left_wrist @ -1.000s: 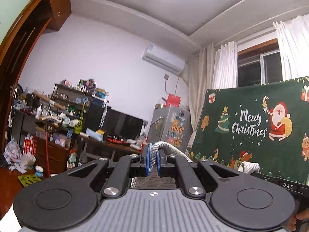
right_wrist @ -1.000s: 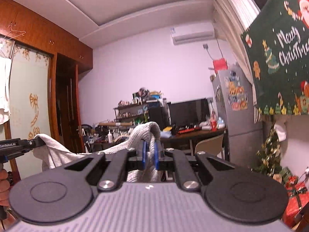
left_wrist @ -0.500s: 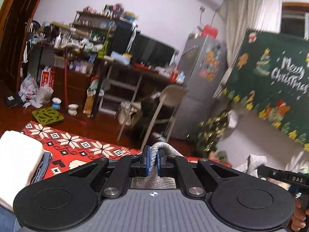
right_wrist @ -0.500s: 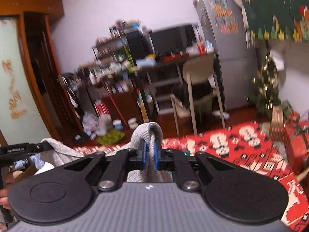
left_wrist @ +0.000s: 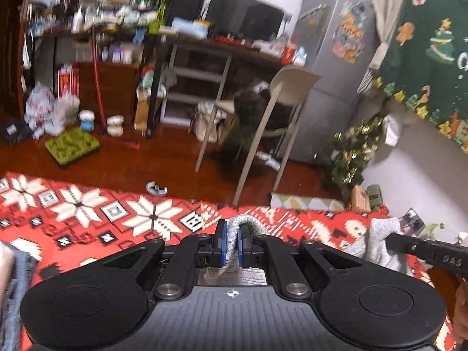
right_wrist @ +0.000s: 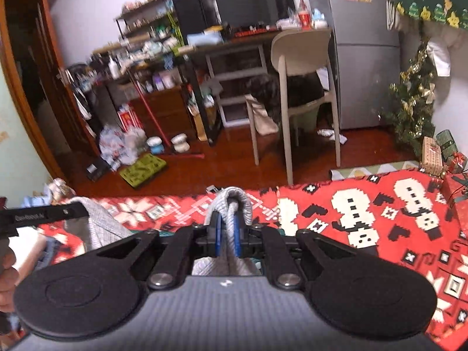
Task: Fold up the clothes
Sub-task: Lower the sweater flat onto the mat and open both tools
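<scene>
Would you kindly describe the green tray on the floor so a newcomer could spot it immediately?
Start at the cluttered desk against the far wall, then look down to the dark wooden floor on its left. There lies the green tray, flat and moulded with bumps, the only lime-green thing beside the white jars and crumpled bags.

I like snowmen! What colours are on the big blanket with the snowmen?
The blanket is red with white snowmen and black details. Best seen in the right wrist view.

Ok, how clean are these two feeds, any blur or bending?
Left wrist view: the shelves smear with motion, the tongs stay sharp on the grey garment. Right wrist view: milder blur, fisheye bows the door frame.
</scene>
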{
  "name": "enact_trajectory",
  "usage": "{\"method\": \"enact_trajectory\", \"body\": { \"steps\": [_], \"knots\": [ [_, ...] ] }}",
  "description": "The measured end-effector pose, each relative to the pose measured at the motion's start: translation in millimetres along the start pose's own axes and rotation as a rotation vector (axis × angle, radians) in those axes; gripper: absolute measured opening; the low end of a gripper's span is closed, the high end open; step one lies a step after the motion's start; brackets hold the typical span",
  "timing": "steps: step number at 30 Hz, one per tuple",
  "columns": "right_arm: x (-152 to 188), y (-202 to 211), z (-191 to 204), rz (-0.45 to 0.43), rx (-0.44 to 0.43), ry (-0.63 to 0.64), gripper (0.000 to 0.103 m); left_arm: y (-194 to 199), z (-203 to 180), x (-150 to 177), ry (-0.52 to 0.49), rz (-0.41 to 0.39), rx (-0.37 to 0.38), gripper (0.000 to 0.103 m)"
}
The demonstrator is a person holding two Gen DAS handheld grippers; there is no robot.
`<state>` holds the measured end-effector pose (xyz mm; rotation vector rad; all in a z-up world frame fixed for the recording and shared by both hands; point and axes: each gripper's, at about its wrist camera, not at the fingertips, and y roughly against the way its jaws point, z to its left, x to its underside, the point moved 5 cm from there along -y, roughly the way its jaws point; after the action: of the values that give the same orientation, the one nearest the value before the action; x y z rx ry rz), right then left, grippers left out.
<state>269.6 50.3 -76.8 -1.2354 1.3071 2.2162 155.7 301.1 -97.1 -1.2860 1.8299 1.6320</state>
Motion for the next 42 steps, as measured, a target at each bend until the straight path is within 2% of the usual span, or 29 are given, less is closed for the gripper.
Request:
{"method": "enact_trajectory", "body": {
  "steps": [5, 7, 9, 10, 11, 12, 13, 15, 18, 20, 23, 27, 28, 33, 35, 37, 39, 42],
  "knots": [
    [16.9, -77.7, -22.7, 0.085, 0.007, -0.025, 0.010, -40.7, 16.7, 16.2, 0.031, 0.096, -0.027, 0.007],
    [25.5, -92.4, -27.7, 0.104, 0.004, -0.041, 0.011, -48.5, 22.8, 22.3, 0.045, 0.119, -0.035, 0.009],
    [34.1, -102.1, -31.2, 0.113, 0.002, -0.051, 0.016, -52.0, 29.3, 27.7, 0.065, 0.137, -0.040, 0.011],
    [34.7, -103.2, -31.7, 0.106, -0.001, -0.054, 0.020, -50.5, 31.9, 29.5, 0.079, 0.138, -0.035, 0.018],
    [35.2, -104.4, -32.2, 0.100, -0.005, -0.056, 0.028, -48.2, 33.6, 29.8, 0.095, 0.137, -0.029, 0.024],
    [35.7, -105.3, -32.5, 0.092, -0.008, -0.059, 0.031, -45.3, 35.1, 28.5, 0.110, 0.132, -0.023, 0.040],
    [34.2, -103.6, -31.2, 0.078, -0.015, -0.056, 0.034, -41.1, 37.3, 26.1, 0.122, 0.122, -0.013, 0.049],
    [30.7, -87.0, -26.7, 0.057, -0.022, -0.038, 0.042, -31.9, 41.2, 21.9, 0.143, 0.103, 0.009, 0.051],
    [24.4, -54.0, -18.9, 0.026, -0.029, -0.013, 0.059, -11.3, 41.7, 17.8, 0.131, 0.084, 0.031, 0.059],
    [22.6, -30.9, -13.9, 0.006, -0.033, 0.000, 0.075, 5.1, 41.1, 18.6, 0.101, 0.073, 0.026, 0.061],
    [26.4, 4.0, -7.2, -0.010, -0.042, 0.012, 0.086, 31.0, 43.0, 27.9, 0.055, 0.066, -0.005, 0.064],
    [45.2, 44.5, -1.9, -0.007, -0.050, 0.016, 0.094, 62.0, 48.1, 51.6, 0.012, 0.068, -0.053, 0.064],
    [51.7, 52.3, -1.1, -0.007, -0.046, 0.021, 0.100, 68.4, 48.9, 58.8, 0.005, 0.073, -0.059, 0.064],
    [93.2, 89.1, -0.5, 0.006, -0.011, 0.053, 0.102, 93.9, 51.1, 102.1, -0.012, 0.112, -0.064, 0.065],
    [111.5, 102.1, -1.2, 0.009, 0.006, 0.064, 0.102, 102.9, 52.2, 116.5, 0.004, 0.095, -0.071, 0.071],
    [129.5, 111.5, -1.8, 0.018, 0.046, 0.101, 0.102, 112.0, 51.2, 129.5, 0.014, 0.064, -0.076, 0.091],
    [146.0, 119.7, -3.5, 0.022, 0.081, 0.126, 0.102, 120.5, 49.5, 141.8, 0.015, 0.034, -0.079, 0.093],
    [171.7, 125.4, -10.8, 0.039, 0.112, 0.131, 0.102, 123.1, 46.5, 155.8, -0.016, 0.037, -0.096, 0.096]
  ]
}}
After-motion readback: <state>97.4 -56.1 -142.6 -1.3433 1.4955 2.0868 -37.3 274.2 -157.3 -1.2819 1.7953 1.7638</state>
